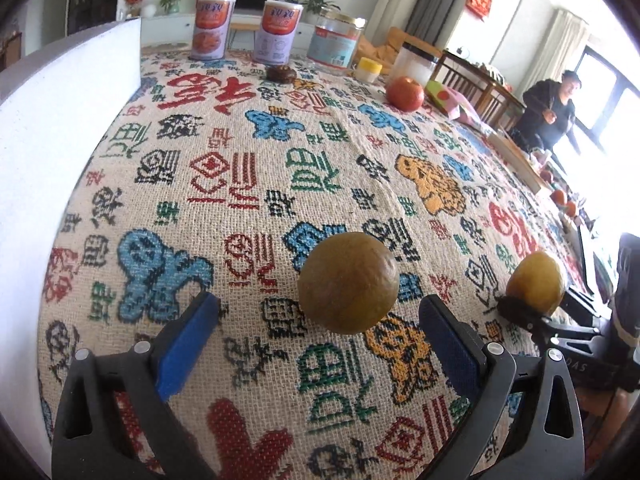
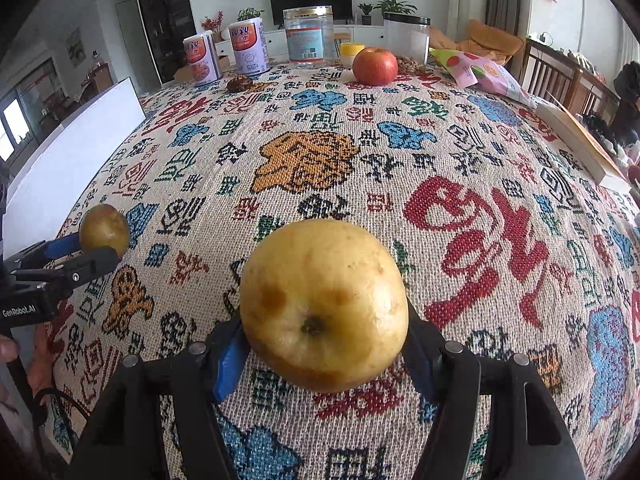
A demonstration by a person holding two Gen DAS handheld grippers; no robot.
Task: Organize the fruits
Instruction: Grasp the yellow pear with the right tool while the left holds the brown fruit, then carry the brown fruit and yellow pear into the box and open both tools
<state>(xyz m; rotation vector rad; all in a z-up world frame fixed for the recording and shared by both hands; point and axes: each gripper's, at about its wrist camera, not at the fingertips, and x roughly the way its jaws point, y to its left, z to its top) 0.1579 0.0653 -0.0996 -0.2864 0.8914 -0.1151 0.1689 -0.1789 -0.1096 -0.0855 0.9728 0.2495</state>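
On the patterned tabletop (image 1: 248,152), your left claw (image 1: 320,316) stands released around a brown round fruit (image 1: 349,282); your right claw (image 2: 324,344) grasps a yellow apple (image 2: 324,306).

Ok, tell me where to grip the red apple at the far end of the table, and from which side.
Grip the red apple across its widest middle, coming level from the near side. It sits upright, stem dimple on top, so the rounded flanks offer the fullest contact. A yellow-lidded jar and a clear canister stand just behind it, probably ruling out a rear approach.
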